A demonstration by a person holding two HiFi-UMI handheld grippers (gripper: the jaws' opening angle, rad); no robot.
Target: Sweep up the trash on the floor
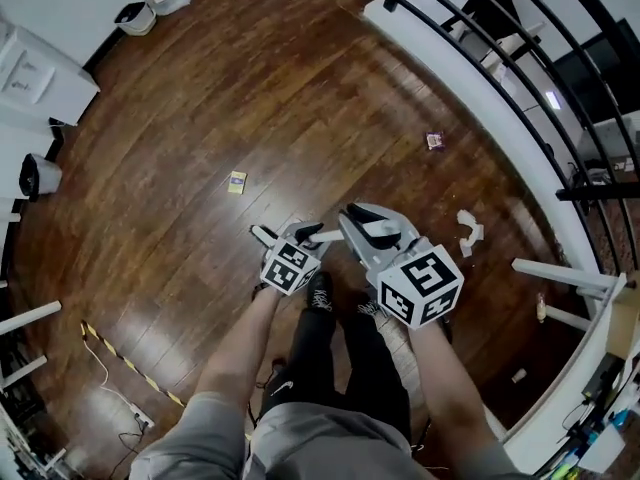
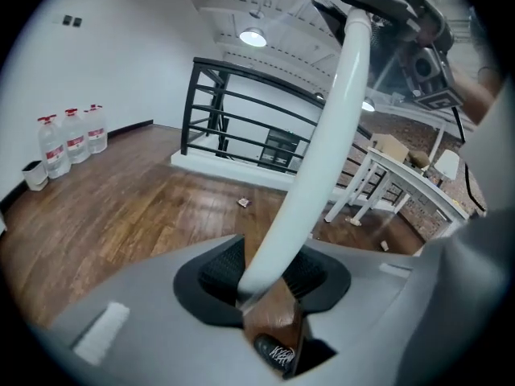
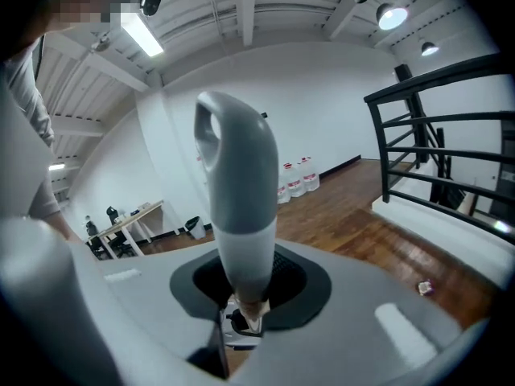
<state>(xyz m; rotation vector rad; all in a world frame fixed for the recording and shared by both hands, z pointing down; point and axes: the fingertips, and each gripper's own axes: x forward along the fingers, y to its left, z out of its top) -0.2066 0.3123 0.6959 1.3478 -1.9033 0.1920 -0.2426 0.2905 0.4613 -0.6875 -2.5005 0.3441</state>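
Paper scrap (image 1: 468,230) lies right on the wood floor (image 1: 300,98); my left gripper (image 2: 261,292) clamps the white broom handle (image 2: 322,159), my right gripper (image 3: 245,300) pinches it below its grey top (image 3: 237,159).

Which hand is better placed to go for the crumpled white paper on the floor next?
Probably right. In the head view the crumpled white paper lies just right of the right gripper, which grips a grey handle; the left gripper, on a white pole, sits farther away, on the other side.

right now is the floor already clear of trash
No, a yellow scrap, a small wrapper and crumpled white paper lie on the wood floor.
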